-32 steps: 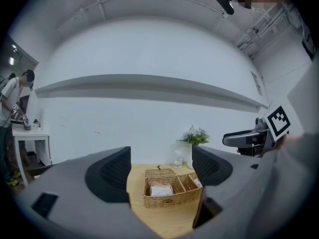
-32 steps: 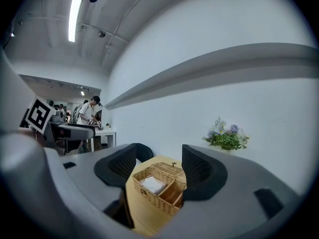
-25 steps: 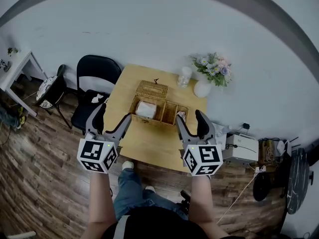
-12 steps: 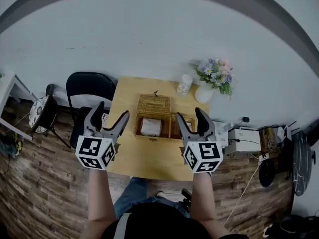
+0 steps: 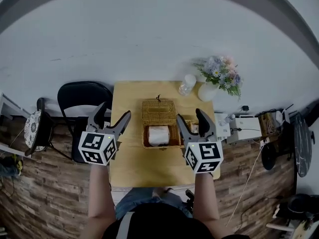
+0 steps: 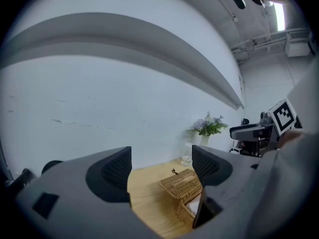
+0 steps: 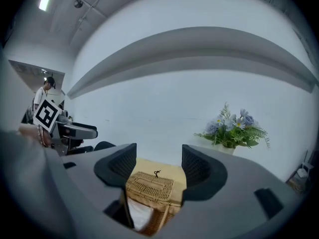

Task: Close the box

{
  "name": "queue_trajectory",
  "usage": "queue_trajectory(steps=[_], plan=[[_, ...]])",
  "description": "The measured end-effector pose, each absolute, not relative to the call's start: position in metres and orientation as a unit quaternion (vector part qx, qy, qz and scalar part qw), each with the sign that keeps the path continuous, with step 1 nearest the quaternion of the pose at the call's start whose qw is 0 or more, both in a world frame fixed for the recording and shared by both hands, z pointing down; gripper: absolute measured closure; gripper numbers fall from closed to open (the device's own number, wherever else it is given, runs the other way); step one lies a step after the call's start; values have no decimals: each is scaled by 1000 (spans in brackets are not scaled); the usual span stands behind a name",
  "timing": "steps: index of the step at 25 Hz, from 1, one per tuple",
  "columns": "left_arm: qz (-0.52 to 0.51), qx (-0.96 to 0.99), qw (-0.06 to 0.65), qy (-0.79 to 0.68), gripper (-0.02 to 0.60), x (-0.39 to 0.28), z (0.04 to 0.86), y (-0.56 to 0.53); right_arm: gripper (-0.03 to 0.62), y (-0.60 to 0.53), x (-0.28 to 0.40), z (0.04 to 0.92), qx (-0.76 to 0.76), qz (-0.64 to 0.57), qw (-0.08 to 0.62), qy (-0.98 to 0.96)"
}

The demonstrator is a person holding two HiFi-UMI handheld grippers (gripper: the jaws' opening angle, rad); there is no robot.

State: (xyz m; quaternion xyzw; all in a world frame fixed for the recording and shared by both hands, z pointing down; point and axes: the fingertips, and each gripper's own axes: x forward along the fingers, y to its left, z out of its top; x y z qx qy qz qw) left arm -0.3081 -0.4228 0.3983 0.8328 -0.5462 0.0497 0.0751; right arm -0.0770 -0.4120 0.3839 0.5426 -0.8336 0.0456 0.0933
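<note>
Black chair (image 5: 82, 103): left of the box (image 5: 145, 133), off the bench (image 5: 129, 158); no part in this job.
Left hand-held gripper (image 5: 113, 114): jaws wide apart with nothing between them; held above the bench just left of the box, not touching it.
Box: wicker, open, at mid-bench between the two grippers; something white (image 5: 159, 135) lies inside.
Lid (image 5: 158, 111): swung back behind the box body, with a small dark latch at its far edge.
Right hand-held gripper (image 5: 190, 117): jaws equally wide and empty; just right of the box, clear of it.
Step in hand: the approach, most likely; neither tool has reached the lid.
Doing it well: reach one jaw past the lid's far edge, hook under it and swing it forward in an arc about the hinge, not push it flat. The other gripper should steady the light wicker body so it does not slide. Check that the white thing sits below the rim.
Flowers in vase (image 5: 219, 76): behind and right of the box; keep the sweep clear of them.
</note>
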Motion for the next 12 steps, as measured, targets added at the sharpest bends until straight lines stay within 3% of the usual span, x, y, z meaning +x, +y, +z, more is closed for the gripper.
queue_trajectory(steps=[12], plan=[[114, 888, 137, -423, 198, -263, 494, -495, 304, -417, -55, 432, 602, 86, 136, -782]])
